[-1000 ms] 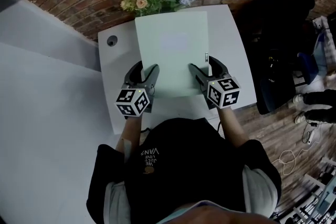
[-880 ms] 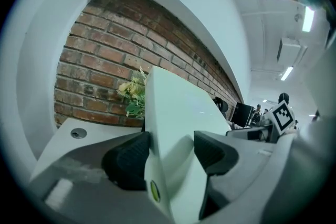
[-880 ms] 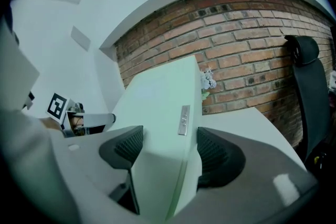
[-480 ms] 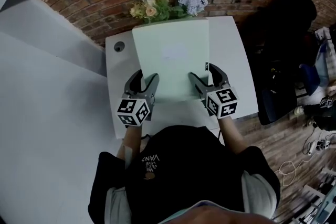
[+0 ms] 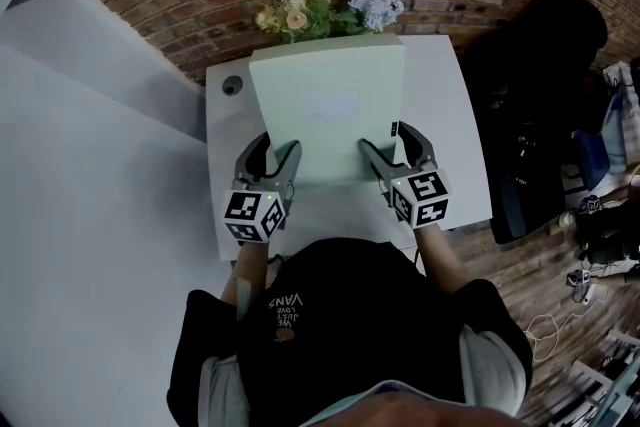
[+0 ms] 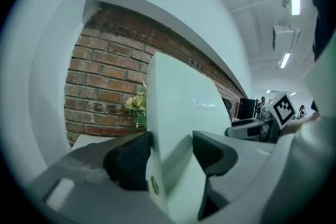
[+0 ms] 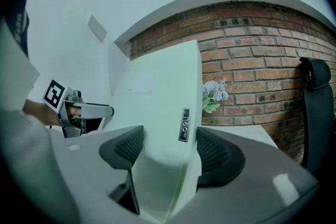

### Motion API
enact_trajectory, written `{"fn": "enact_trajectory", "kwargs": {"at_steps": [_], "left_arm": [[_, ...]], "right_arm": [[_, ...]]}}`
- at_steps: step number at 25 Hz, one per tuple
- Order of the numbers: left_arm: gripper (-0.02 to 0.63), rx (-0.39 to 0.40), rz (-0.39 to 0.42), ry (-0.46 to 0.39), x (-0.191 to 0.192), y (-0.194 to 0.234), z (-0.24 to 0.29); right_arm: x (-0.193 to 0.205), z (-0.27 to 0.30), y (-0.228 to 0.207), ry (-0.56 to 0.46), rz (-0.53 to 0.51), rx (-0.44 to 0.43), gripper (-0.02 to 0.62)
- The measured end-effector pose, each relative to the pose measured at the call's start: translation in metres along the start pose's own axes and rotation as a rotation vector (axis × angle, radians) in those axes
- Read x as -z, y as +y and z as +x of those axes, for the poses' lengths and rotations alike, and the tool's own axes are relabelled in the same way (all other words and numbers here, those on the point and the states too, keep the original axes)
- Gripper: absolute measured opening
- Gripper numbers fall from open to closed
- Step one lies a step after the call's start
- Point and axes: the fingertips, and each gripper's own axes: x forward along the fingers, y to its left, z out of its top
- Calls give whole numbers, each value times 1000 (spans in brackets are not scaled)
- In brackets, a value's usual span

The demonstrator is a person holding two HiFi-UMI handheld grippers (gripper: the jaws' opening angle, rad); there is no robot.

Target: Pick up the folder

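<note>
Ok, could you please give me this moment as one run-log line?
left gripper: jaws closing on folder, left side | right gripper: clamped on folder, right side | folder: tilted up over table

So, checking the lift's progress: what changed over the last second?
The folder rose toward the head camera, covering more of the table. The left gripper, jaws closing, and the right gripper stay clamped on its near corners. The flowers are unmoved.

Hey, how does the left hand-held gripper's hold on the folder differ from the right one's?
Left hand-held gripper takes the folder at its plain near-left edge; right hand-held gripper takes the near-right edge, beside a small label. The left's jaws are closing on the folder; the right's are clamped. Shared: both have the folder between their jaws.
</note>
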Motion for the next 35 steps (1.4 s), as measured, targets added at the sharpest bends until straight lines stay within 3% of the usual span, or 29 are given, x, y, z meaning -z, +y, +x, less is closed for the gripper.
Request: {"fn": "enact_trajectory", "kwargs": {"at_steps": [12,27,35], "left_arm": [[247,-13,38,-55,-8,2,-8],[239,-46,73,-45,2,4,-15],[233,-66,83,-28,11,8,-20]], "right_arm": [[-2,2,5,-30,29,-6,310],[-3,4,13,-44,-114,36,307],[4,5,16,-37,-111,36,305]]}}
